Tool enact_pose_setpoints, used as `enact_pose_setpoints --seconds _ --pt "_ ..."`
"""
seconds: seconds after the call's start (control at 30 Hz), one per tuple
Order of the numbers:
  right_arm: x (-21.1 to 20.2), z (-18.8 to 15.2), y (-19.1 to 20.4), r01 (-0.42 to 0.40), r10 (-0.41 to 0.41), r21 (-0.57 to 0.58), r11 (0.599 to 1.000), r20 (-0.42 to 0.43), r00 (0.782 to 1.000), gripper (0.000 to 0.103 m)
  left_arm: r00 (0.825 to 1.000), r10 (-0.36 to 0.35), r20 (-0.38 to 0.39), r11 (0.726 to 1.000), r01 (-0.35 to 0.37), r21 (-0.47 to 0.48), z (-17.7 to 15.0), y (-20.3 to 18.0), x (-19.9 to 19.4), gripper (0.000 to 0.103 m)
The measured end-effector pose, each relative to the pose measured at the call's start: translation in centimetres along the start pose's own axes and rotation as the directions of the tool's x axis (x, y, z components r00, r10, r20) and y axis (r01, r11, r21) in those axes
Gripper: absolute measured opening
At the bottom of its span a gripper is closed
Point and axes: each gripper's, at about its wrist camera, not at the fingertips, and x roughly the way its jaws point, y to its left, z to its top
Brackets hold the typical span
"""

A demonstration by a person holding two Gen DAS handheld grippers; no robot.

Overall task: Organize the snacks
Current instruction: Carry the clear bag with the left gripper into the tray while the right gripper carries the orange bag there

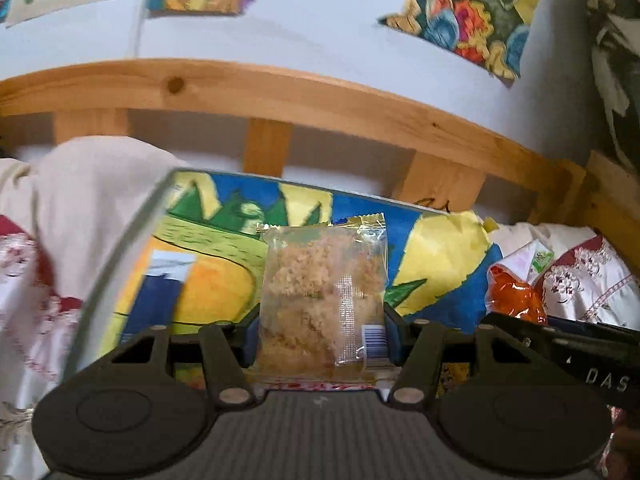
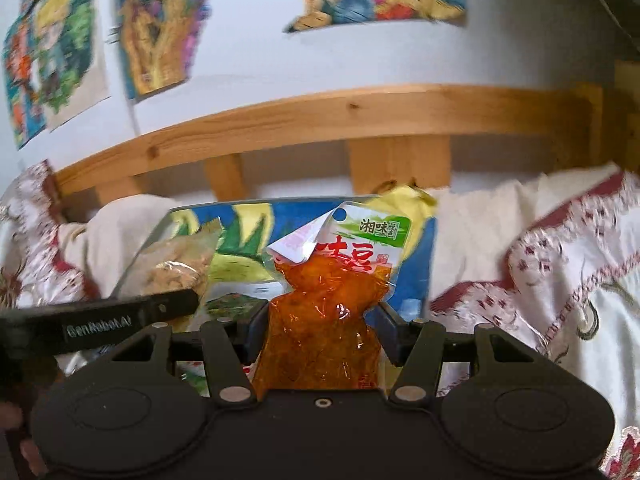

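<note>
Snacks: two pkts up off the painted board (image 1: 208, 240), one per gripper. Left gripper (image 1: 320, 336) clamps the clear crumbly-cake pkt (image 1: 324, 280), pkt upright between fingers, above board centre. Right gripper (image 2: 320, 332) pinches the orange bean pkt (image 2: 324, 320) at its waist, over board's right part; top flap (image 2: 296, 246) curls. Drop spot not visible, prob. off-frame. Best: keep squeeze light on cake, carry both level, set down apart, flat.
</note>
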Motion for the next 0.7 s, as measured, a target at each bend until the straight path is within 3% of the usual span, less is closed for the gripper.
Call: enact_pose_setpoints --seconds 0.17,0.7 --pt "1.3 -0.3 -2.0 -0.045 0.049 0.101 0.994 -0.036 0.998 0.058 1.0 0.001 -0.021 1.0 -0.001 0.024 -1.1 -0.9 1.7 0.062" --pt "3.3 -1.5 -1.7 -0.034 0.043 0.08 0.996 -0.122 0.992 0.06 0.998 0.038 -0.044 0.998 -0.035 0.061 -2.9 -1.2 2.8 0.063"
